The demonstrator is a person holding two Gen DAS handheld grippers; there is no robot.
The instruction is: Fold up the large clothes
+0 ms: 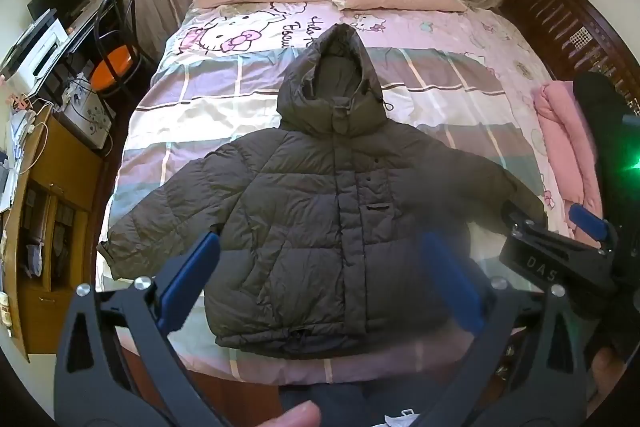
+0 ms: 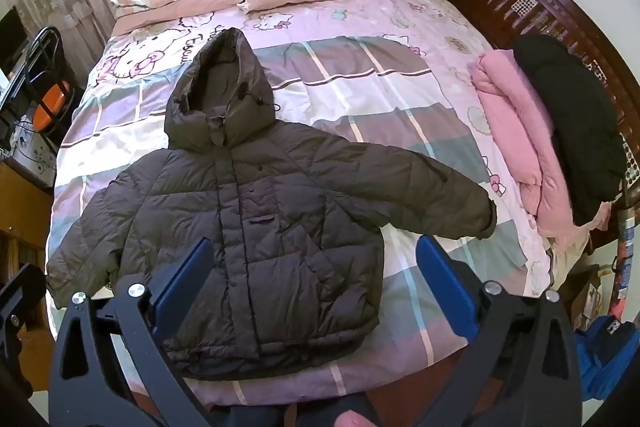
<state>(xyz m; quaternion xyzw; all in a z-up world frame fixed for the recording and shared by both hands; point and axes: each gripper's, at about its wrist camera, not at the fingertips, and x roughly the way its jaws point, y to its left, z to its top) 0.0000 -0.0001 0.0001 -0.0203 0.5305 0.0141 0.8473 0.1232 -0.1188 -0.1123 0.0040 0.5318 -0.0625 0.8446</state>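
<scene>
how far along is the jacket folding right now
Done: the dark hooded jacket lies flat, front up, sleeves spread on the bed. In hand: nothing; the left gripper and right gripper hover open above its hem. Left: every fold, sleeves, hood and body.

Dark hooded puffer jacket (image 1: pixel 320 211), front up, sleeves spread, flat on bed

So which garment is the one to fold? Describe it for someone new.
Start at the bed with the pink cartoon-cat cover. Spread flat near its foot lies a dark grey hooded puffer jacket, sleeves out. Unlike the pink bundle and black garment at the side, it is laid open.
</scene>
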